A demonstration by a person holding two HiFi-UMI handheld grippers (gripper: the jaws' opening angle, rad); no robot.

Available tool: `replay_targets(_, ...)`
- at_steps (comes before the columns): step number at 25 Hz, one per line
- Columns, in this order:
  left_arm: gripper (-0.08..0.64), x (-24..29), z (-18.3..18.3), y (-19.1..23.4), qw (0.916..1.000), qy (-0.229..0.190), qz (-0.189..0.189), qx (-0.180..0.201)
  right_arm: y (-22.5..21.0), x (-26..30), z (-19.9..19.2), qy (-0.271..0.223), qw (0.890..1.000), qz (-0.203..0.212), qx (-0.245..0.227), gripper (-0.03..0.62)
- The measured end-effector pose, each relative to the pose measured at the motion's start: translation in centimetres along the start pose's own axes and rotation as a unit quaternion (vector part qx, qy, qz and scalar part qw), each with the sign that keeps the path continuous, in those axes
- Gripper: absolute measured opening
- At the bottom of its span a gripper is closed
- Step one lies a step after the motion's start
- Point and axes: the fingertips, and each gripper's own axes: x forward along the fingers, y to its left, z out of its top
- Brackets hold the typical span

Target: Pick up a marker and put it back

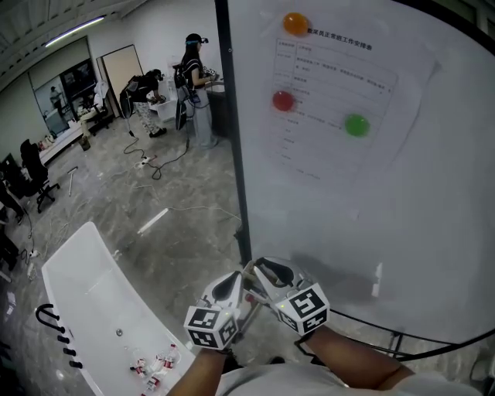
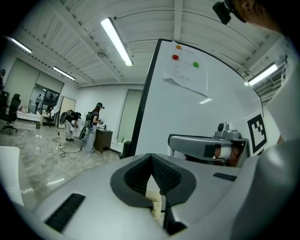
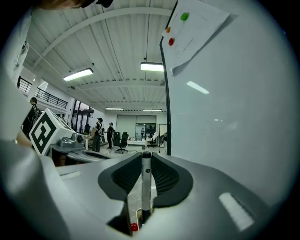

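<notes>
Head view puts the whiteboard [image 1: 402,201] across most of your right side, with the white desk [image 1: 85,286] low on your left and well apart from it. A printed sheet [image 1: 340,85] hangs high on the board, pinned by an orange magnet [image 1: 295,23], a red magnet [image 1: 283,100] and a green magnet [image 1: 356,124].

You hold both tools close to your body and just beside each other, tips angled up towards the board's lower edge. That looks like a carrying posture, not a reach.

Your right hand-held gripper [image 3: 146,157] is clamped narrow on the marker [image 3: 146,183]. It stands lengthwise along the jaws with its dark tip poking just past them and a red end down at the base. Held that way, the marker probably stays steady and in line with the tool for setting it back.

Your left hand-held gripper [image 2: 152,157] has its jaws pressed together with nothing between them, so it seems to be idling.
</notes>
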Motion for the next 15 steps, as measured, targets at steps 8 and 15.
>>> replay_targets(8,0.003,-0.23,0.99,-0.38,0.9998,-0.017,0.004,-0.003,-0.05,-0.29,0.53,-0.003,1.0,0.002,0.002,0.067)
replay_targets(15,0.003,-0.31,0.36,-0.1,0.9998,-0.017,0.006,-0.006,0.24,-0.15,0.02,-0.004,1.0,0.006,0.005,0.067)
